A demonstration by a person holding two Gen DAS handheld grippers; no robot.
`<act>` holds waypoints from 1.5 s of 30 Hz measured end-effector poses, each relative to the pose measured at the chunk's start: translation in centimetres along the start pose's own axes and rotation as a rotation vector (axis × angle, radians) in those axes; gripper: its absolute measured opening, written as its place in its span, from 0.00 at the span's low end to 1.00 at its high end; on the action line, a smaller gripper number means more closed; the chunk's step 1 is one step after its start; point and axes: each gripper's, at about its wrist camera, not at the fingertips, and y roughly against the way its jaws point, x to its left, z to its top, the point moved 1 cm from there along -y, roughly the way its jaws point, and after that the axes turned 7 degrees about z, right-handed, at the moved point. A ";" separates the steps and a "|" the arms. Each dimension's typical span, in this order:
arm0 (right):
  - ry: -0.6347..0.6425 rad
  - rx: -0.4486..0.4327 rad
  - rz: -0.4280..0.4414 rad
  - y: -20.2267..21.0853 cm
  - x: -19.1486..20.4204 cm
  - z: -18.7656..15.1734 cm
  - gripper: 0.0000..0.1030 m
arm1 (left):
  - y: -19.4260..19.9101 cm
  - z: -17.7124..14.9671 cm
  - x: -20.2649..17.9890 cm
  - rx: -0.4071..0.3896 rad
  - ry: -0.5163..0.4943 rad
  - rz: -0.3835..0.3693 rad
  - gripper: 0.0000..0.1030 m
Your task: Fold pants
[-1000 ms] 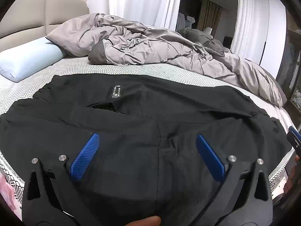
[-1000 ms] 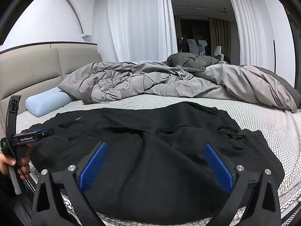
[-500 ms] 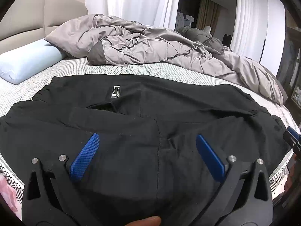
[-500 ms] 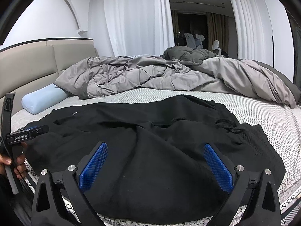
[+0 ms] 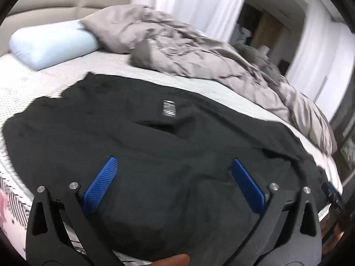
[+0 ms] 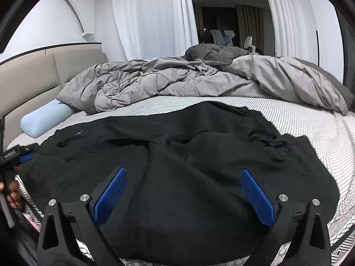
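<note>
Black pants [image 5: 155,150] lie spread and rumpled across the near side of the bed, with a small white label [image 5: 169,108] facing up. My left gripper [image 5: 174,173] hovers open just above the cloth near the bed's front edge, nothing between its blue pads. In the right wrist view the same pants [image 6: 188,166] fill the foreground, and my right gripper [image 6: 184,184] is likewise open above them, holding nothing. The left gripper's blue-tipped body [image 6: 15,155] shows at the far left of that view, held by a hand.
A crumpled grey duvet [image 6: 188,82] covers the far half of the bed. A pale blue pillow [image 5: 53,44] rests by the beige headboard [image 6: 33,82]. The white patterned mattress [image 6: 310,119] is bare to the right. White curtains hang behind.
The left gripper has swung and tilted, so its view is blurred and the pillow and label sit further right. The right gripper has edged closer over the pants. Both stay open.
</note>
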 end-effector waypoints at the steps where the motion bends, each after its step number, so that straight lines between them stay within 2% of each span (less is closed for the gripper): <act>1: -0.001 0.011 -0.005 -0.1 -0.1 0.1 1.00 | 0.2 0.5 1.3 0.004 0.020 0.023 0.99; 3: -0.018 0.032 -0.005 -0.4 -0.5 0.2 1.00 | 1.3 1.6 4.5 -0.004 0.048 0.095 0.99; 5: -0.035 0.033 0.010 -0.4 -0.9 0.4 1.00 | 2.8 2.5 8.6 -0.026 0.118 0.150 0.99; 8: -0.030 0.026 0.011 -0.3 -0.8 0.6 1.00 | 3.5 2.8 13.3 -0.017 0.205 0.194 0.99; 10: -0.018 0.018 0.010 -0.2 -0.4 0.7 1.00 | 3.0 2.7 15.7 0.021 0.226 0.198 0.96; 12: -0.007 0.014 0.012 -0.3 0.0 0.9 1.00 | 2.3 2.6 17.0 0.059 0.234 0.167 0.76; 14: 0.009 0.018 0.018 -0.6 0.5 1.0 1.00 | 1.3 2.3 17.8 0.103 0.238 0.131 0.73; 15: 0.018 0.021 0.019 -0.8 0.7 1.0 1.00 | 0.7 2.2 18.3 0.112 0.243 0.140 0.67; 17: 0.032 0.025 0.017 -1.0 1.2 1.0 1.00 | -0.3 2.0 18.7 0.126 0.257 0.169 0.62; 20: 0.041 0.033 0.016 -1.3 1.6 1.0 1.00 | -1.8 1.6 20.1 0.191 0.296 0.151 0.59; 23: 0.047 0.034 0.006 -1.4 1.6 0.9 1.00 | -1.5 0.6 20.7 0.185 0.301 0.138 0.59; 27: 0.039 0.033 0.013 -1.5 1.7 1.0 1.00 | -2.4 -0.1 20.5 0.225 0.284 0.152 0.59; 29: 0.046 0.031 0.012 -1.7 1.9 1.2 1.00 | -2.7 0.2 20.4 0.202 0.301 0.140 0.57; 31: 0.050 0.031 0.011 -1.9 2.1 1.2 1.00 | -3.0 1.4 19.6 0.163 0.283 0.127 0.45; 33: 0.052 0.029 0.012 -1.9 2.1 1.3 1.00 | -2.5 1.9 19.1 0.140 0.251 0.140 0.18; 35: 0.046 0.033 0.007 -2.1 1.9 1.2 1.00 | -2.6 2.8 19.1 0.114 0.251 0.157 0.00; 38: 0.039 0.057 0.004 -2.5 1.4 1.2 1.00 | -2.1 3.5 19.5 0.092 0.287 0.143 0.00; 40: 0.032 0.065 -0.045 -2.0 0.3 1.5 1.00 | -1.1 3.7 20.0 0.065 0.292 0.146 0.00; 45: -0.079 -0.001 -0.120 3.5 -5.8 3.0 1.00 | 1.2 3.5 21.9 0.040 0.300 0.167 0.00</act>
